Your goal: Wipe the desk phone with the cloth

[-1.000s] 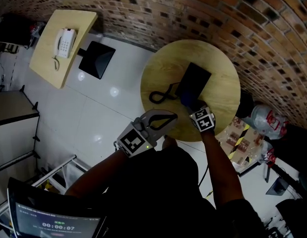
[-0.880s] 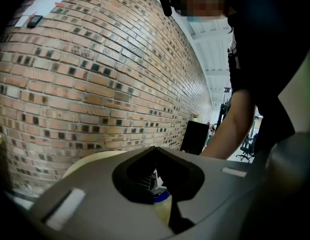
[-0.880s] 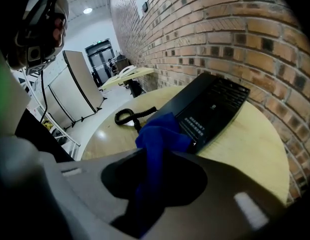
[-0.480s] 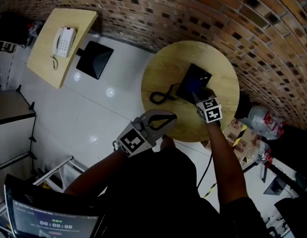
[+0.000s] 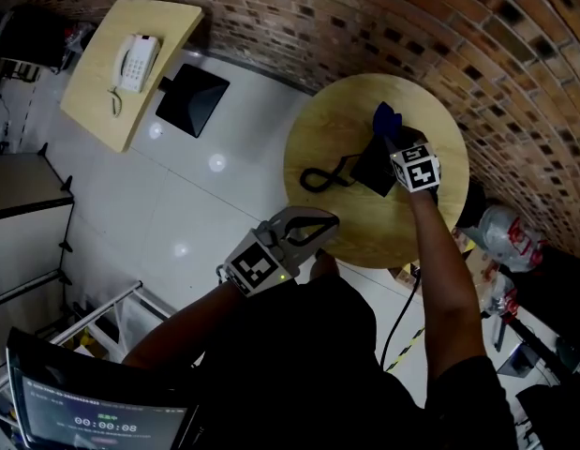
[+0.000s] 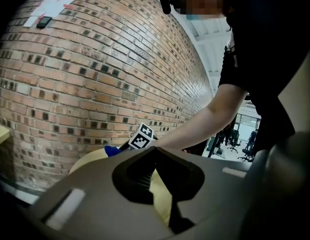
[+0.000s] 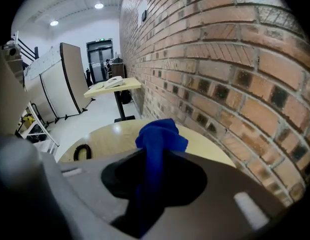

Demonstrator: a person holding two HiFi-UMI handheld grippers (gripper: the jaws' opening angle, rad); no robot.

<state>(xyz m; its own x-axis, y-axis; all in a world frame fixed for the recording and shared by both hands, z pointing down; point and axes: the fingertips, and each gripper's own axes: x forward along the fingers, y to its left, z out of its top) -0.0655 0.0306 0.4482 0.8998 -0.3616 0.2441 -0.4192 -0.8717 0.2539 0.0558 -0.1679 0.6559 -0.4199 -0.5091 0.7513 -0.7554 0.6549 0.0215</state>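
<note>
A black desk phone (image 5: 372,172) lies on the round wooden table (image 5: 336,129), its coiled cord (image 5: 322,175) trailing left. My right gripper (image 5: 391,139) is over the phone's far end, shut on a blue cloth (image 5: 384,117) that bunches out past the fingertips. In the right gripper view the cloth (image 7: 157,140) sticks up between the jaws, with the table top (image 7: 114,136) and the cord (image 7: 82,152) beyond it. My left gripper (image 5: 318,221) hangs at the table's near edge, shut and holding nothing. Its closed tips (image 6: 155,149) point toward the right gripper's marker cube (image 6: 141,136).
A brick wall (image 5: 477,54) curves close behind the round table. A rectangular table with a white phone (image 5: 138,62) stands at the far left, beside a black square base (image 5: 192,99) on the white floor. Bags (image 5: 503,231) lie at the right. A screen (image 5: 93,420) shows bottom left.
My right gripper has swept with the cloth from the phone's near end across it to the far end. The left gripper has stayed where it was.
</note>
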